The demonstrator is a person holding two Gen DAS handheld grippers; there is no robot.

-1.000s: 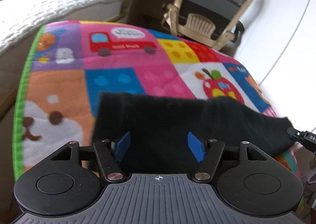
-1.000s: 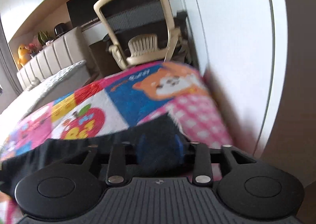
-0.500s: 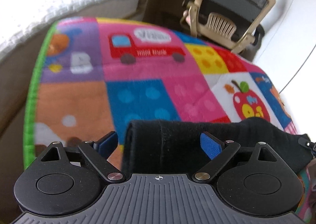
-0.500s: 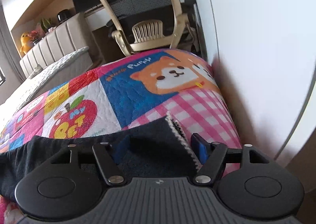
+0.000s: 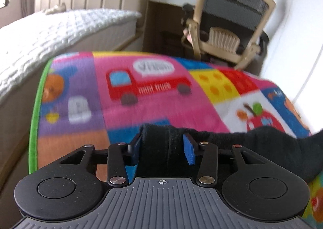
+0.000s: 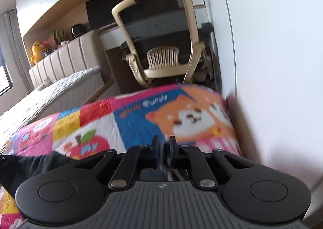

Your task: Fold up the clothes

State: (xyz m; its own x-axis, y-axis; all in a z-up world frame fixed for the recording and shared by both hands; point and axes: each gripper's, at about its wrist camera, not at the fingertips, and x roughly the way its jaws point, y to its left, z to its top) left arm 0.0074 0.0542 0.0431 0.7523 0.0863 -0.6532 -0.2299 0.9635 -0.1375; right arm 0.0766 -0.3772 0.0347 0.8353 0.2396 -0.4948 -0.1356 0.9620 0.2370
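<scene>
1. While both views are a little blurred, one black garment [image 5: 252, 148] can be counted; it lies on one colourful mat [image 5: 153, 103] along the mat's near edge.
2. One left gripper [image 5: 162, 147] has just been closing, and its jaws stand narrow on a folded end of the garment, toward the near left corner of the mat. Its two blue pads [image 5: 189, 149] press the cloth from both sides.
3. One right gripper [image 6: 164, 149] has also just been closing. Its jaws are now almost together, with a thin edge of the garment [image 6: 30, 166] pinched between them, near the near right corner of the mat. In the right view the rest of the cloth hangs to the left of this gripper.
4. Between the two grippers the garment stretches as one dark band, and its middle sags onto the mat.
5. On the mat these pictures can be counted: one red truck [image 5: 145, 83], one apple [image 6: 84, 146] and one orange dog [image 6: 189, 115].
6. Beyond the far edge of the mat stands one office chair [image 6: 161, 47].
7. Beside the left edge of the mat is one bed [image 5: 50, 33] with a white cover.
8. At the right edge of the mat one white wall [image 6: 272, 47] rises.
</scene>
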